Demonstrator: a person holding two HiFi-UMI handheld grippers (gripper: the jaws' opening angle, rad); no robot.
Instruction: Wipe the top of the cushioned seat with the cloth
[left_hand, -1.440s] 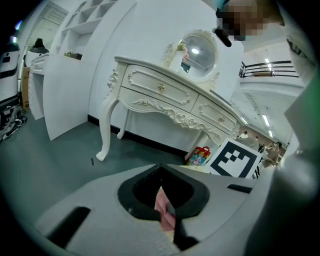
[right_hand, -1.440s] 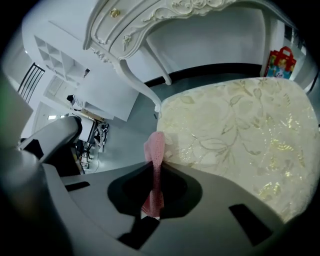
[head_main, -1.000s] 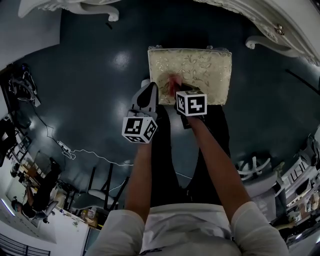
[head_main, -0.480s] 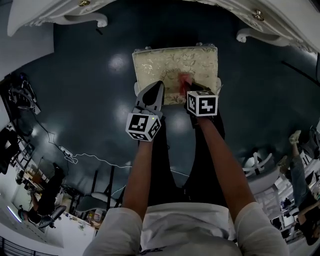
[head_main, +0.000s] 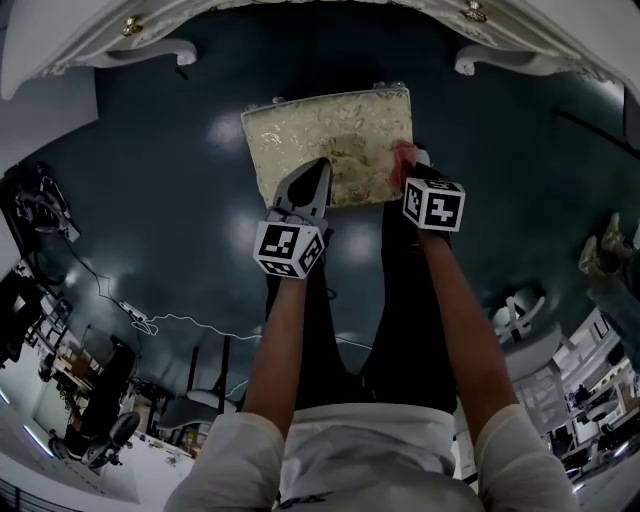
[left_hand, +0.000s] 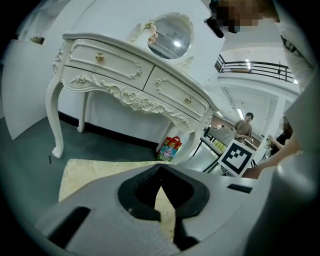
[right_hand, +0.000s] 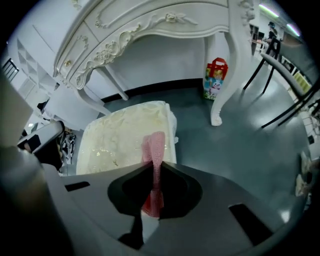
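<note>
Head view: dim and underexposed, with pale overhead-light glare patches on the dark glossy floor (head_main: 225, 130). Gripper views: brighter, evenly lit from above, with black vignetted corners. Strong fisheye curvature throughout; the cloth (right_hand: 154, 150) nearest the lens is slightly soft.

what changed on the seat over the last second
The right gripper swept the pink cloth along the near edge of the cushioned seat, from left of middle to its right end. The left gripper edged inward from the seat's left corner. Unchanged: right gripper shut on the cloth, left shut and empty.
</note>
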